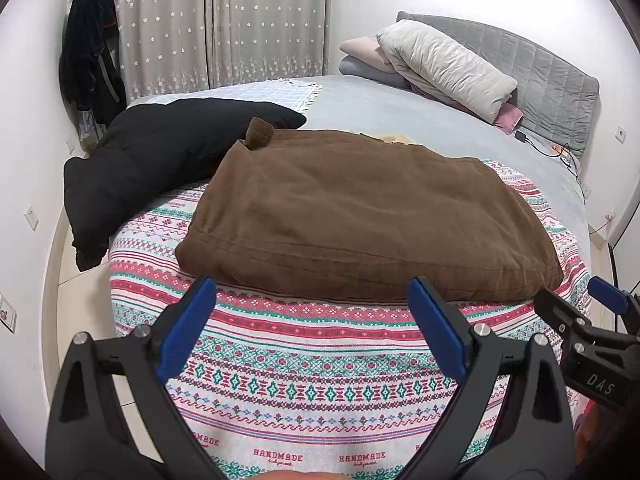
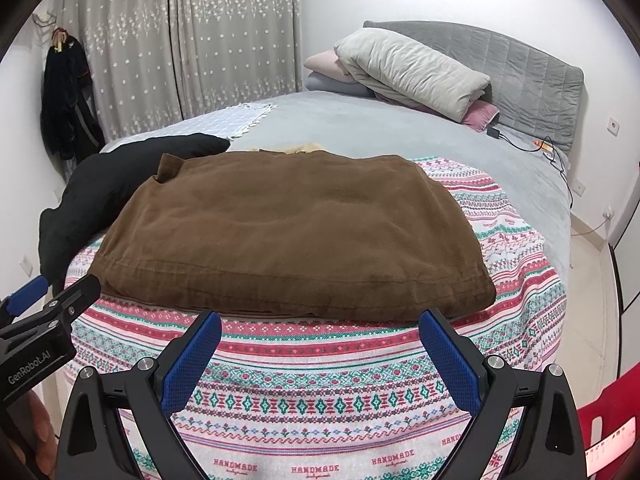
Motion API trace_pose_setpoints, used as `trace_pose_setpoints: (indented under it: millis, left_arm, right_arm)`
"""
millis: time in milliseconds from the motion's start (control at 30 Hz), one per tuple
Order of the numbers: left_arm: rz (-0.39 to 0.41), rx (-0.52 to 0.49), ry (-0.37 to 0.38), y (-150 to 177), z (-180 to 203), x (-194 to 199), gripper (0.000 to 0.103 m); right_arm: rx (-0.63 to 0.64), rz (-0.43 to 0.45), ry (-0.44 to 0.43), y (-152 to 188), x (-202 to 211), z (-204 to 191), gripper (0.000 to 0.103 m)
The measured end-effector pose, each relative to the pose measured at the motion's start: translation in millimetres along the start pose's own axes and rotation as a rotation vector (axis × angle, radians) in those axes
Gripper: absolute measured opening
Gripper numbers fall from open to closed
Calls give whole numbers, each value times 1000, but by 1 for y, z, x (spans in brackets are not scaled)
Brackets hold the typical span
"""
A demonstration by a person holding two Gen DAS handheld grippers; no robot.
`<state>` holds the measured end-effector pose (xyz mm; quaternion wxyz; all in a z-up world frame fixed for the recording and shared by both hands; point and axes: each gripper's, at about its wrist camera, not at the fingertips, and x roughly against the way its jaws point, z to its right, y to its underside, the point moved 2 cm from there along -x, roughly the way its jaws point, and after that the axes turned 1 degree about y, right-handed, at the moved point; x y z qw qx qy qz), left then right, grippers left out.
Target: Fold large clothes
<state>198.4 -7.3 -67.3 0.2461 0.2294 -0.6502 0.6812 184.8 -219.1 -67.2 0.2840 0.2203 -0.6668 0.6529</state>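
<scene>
A brown garment (image 1: 360, 216) (image 2: 288, 236) lies folded into a thick rectangle on the patterned blanket (image 1: 304, 384) (image 2: 320, 396). My left gripper (image 1: 314, 292) stands open just short of its near edge, nothing between the blue pads. My right gripper (image 2: 320, 322) is open too, in front of the same edge, empty. Each gripper shows at the side of the other's view: the right gripper (image 1: 576, 296) and the left gripper (image 2: 60, 284). A black padded jacket (image 1: 132, 168) (image 2: 100, 188) lies unfolded to the left, hanging over the bed's edge.
The bed's grey sheet (image 1: 400, 108) stretches behind, with stacked pillows and bedding (image 1: 444, 64) against a grey headboard (image 1: 548, 76). A charger cable (image 1: 560, 152) lies near the headboard. Dark clothes (image 1: 88, 48) hang on the left wall beside curtains. A red object (image 2: 608, 420) sits at the lower right.
</scene>
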Motion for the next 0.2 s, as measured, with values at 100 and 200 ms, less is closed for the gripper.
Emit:
trace_pose_setpoints:
  millis: [100,200]
  left_arm:
    - [1,7,-1,0,-1,1,96]
    - [2,8,-3,-1,-2,1,96]
  right_arm:
    - [-2,-2,0,0,-1,1,100]
    - [-1,-1,1,1,0,1,100]
